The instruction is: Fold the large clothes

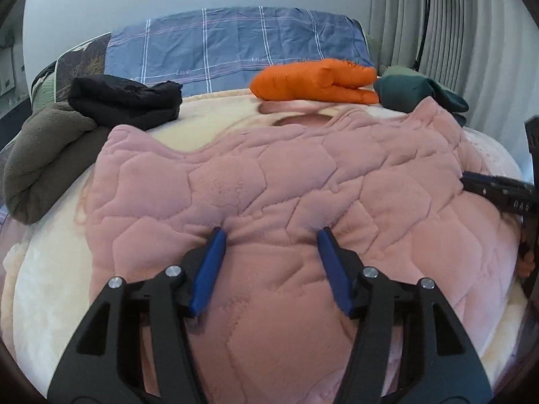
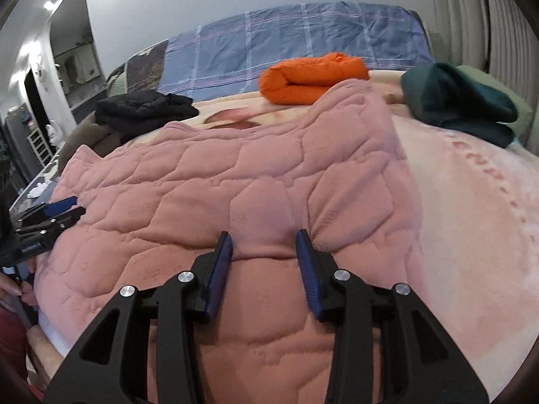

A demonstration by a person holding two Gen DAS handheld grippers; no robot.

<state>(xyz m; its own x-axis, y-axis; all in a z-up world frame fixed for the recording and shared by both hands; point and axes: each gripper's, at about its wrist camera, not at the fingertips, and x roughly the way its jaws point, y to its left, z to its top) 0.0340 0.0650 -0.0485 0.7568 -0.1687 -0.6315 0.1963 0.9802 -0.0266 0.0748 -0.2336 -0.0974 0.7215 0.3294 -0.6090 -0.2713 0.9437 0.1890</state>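
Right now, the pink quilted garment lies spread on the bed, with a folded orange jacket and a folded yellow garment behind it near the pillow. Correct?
Not quite. The garment beside the orange jacket is dark green, not yellow, as the right wrist view shows. The pink quilted garment does lie spread on the bed.

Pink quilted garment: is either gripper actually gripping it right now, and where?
Neither. The left gripper and right gripper both stand open over the near part of the pink quilted garment, fabric bunched between the pads but not pinched.
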